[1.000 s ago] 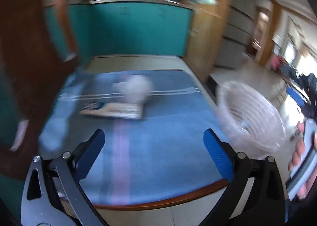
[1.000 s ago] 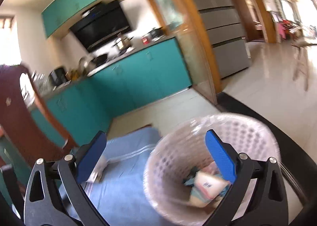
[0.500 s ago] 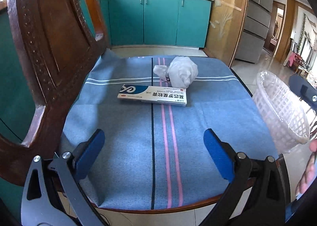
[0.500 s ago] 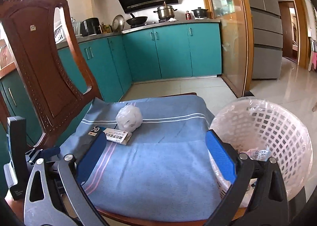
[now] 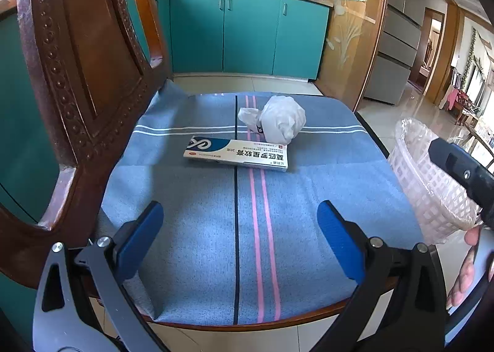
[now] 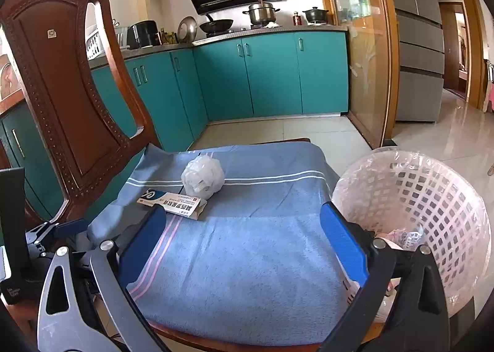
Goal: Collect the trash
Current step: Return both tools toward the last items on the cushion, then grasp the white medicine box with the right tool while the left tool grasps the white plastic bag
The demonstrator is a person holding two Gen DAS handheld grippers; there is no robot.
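Note:
A flat white and blue medicine box (image 5: 236,154) lies on a blue cloth (image 5: 197,228) over a chair seat, with a crumpled white plastic bag (image 5: 282,120) just behind it. Both also show in the right wrist view: the box (image 6: 173,201) and the bag (image 6: 203,178). A white lattice bin (image 6: 432,207) lined with clear plastic stands right of the seat, with some trash inside; it also shows in the left wrist view (image 5: 429,188). My left gripper (image 5: 239,238) is open and empty above the seat's near half. My right gripper (image 6: 242,242) is open and empty beside the bin.
The carved wooden chair back (image 6: 61,99) rises on the left. Teal kitchen cabinets (image 6: 265,74) line the far wall, with a tiled floor (image 6: 432,133) to the right. The seat's wooden front edge (image 5: 247,325) is near me.
Both grippers swung left from the bin toward the chair seat. The views went from blurred to steady, and the box and bag are now centred ahead.

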